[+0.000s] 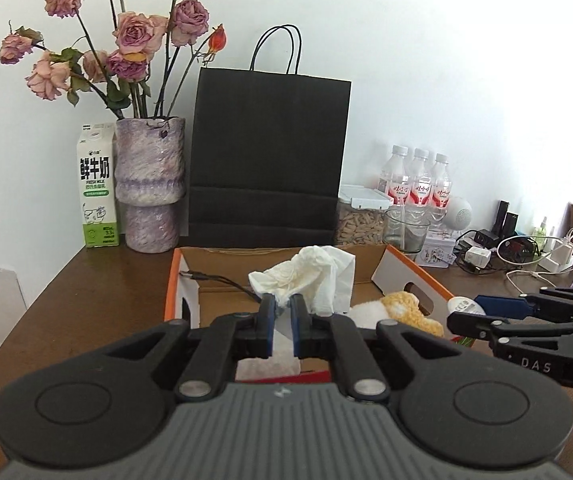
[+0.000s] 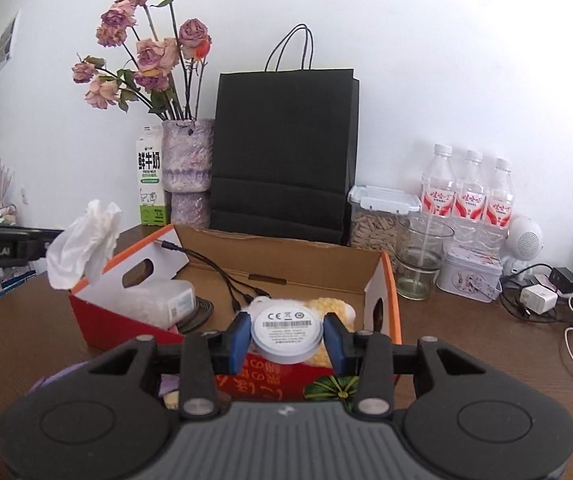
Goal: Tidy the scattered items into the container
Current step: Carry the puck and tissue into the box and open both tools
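Observation:
An orange-and-white cardboard box (image 1: 174,280) (image 2: 106,324) stands open on the brown table. Inside it lie a black cable (image 2: 222,276), a clear wrapped pack (image 2: 154,304) and a yellow-white plush toy (image 2: 334,308) (image 1: 398,308). My left gripper (image 1: 282,300) (image 2: 52,245) is shut on a crumpled white tissue (image 1: 314,272) (image 2: 82,244), held above the box's left side. My right gripper (image 2: 287,322) (image 1: 466,311) is shut on a round white disc device (image 2: 286,332) (image 1: 464,305) with a printed label, held over the box's near right part.
Behind the box stand a black paper bag (image 2: 286,152), a purple vase of dried roses (image 1: 150,184) and a milk carton (image 1: 96,188). At the right are water bottles (image 2: 470,196), a seed jar (image 2: 378,224), a glass (image 2: 422,264), a tin (image 2: 470,280) and chargers with cables (image 2: 538,300).

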Tool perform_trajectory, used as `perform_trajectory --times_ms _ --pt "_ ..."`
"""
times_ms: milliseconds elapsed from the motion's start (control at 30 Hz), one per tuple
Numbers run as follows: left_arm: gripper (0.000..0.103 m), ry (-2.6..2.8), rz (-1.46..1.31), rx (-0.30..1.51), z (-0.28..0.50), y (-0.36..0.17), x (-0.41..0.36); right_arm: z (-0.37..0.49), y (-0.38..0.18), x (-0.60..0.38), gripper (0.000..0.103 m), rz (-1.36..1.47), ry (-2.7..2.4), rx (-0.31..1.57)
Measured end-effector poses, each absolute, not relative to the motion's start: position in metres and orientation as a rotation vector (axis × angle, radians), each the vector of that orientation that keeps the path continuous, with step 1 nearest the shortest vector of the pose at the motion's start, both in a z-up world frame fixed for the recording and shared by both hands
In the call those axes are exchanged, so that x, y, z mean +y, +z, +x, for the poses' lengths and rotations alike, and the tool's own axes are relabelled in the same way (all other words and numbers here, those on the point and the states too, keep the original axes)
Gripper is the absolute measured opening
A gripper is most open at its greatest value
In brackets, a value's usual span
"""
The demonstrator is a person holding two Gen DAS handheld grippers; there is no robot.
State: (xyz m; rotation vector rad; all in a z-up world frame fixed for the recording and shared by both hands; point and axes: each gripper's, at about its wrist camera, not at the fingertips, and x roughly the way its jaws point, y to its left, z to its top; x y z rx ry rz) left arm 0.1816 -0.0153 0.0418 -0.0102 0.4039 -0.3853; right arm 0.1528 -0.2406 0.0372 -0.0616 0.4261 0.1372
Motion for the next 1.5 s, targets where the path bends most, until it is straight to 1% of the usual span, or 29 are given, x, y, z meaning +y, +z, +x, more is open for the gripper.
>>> perform_trajectory --times_ms 367,633,800,1100,1167,1200,1233,1267,1300,1333,1367,1400,1433,1467,1500 --pt "0.009 -0.377 -0.07 0.443 0.25 0.032 -0.036 0.228 0.036 -0.227 0.038 -0.02 0.163 0.423" --pt "0.009 -0.37 -0.088 0.525 0.294 0.007 -0.046 0.28 0.015 -0.223 0.038 -0.002 0.164 0.478" --pt "0.009 -0.371 -0.083 0.568 0.309 -0.004 -0.052 0.291 -0.002 -0.22 0.038 -0.014 0.158 0.532" --pt "0.009 -0.361 -0.063 0.583 0.308 -0.015 -0.052 0.287 -0.009 -0.224 0.038 -0.021 0.147 0.544" --pt "0.01 -0.361 -0.057 0.584 0.308 -0.015 -0.053 0.287 -0.008 -0.227 0.039 -0.015 0.146 0.541" --pt "0.012 -0.357 -0.052 0.586 0.308 -0.015 -0.053 0.286 -0.007 -0.228 0.044 -0.011 0.147 0.541" --pt "0.013 -0.354 -0.047 0.587 0.307 -0.016 -0.054 0.286 -0.006 -0.229 0.053 -0.003 0.154 0.544" --pt "0.015 -0.353 -0.042 0.588 0.307 -0.016 -0.054 0.287 -0.006 -0.231 0.058 0.011 0.17 0.547" --pt "0.022 -0.351 -0.04 0.588 0.307 -0.015 -0.054 0.287 -0.005 -0.232 0.066 0.02 0.179 0.55" --pt "0.037 -0.348 -0.038 0.586 0.306 -0.015 -0.055 0.287 -0.004 -0.232 0.075 0.02 0.179 0.553" --pt "0.046 -0.339 -0.034 0.583 0.305 -0.014 -0.055 0.286 -0.004 -0.232 0.08 0.015 0.173 0.55" --pt "0.059 -0.331 -0.027 0.574 0.304 -0.012 -0.055 0.285 -0.002 -0.231 0.088 0.007 0.162 0.547" --pt "0.069 -0.325 -0.02 0.565 0.302 -0.011 -0.055 0.284 -0.001 -0.231 0.089 -0.001 0.154 0.543" --pt "0.075 -0.324 -0.016 0.554 0.301 -0.009 -0.055 0.283 0.0 -0.23 0.089 -0.005 0.151 0.539" --pt "0.09 -0.325 -0.016 0.541 0.299 -0.007 -0.055 0.283 0.002 -0.23 0.092 -0.007 0.148 0.537"
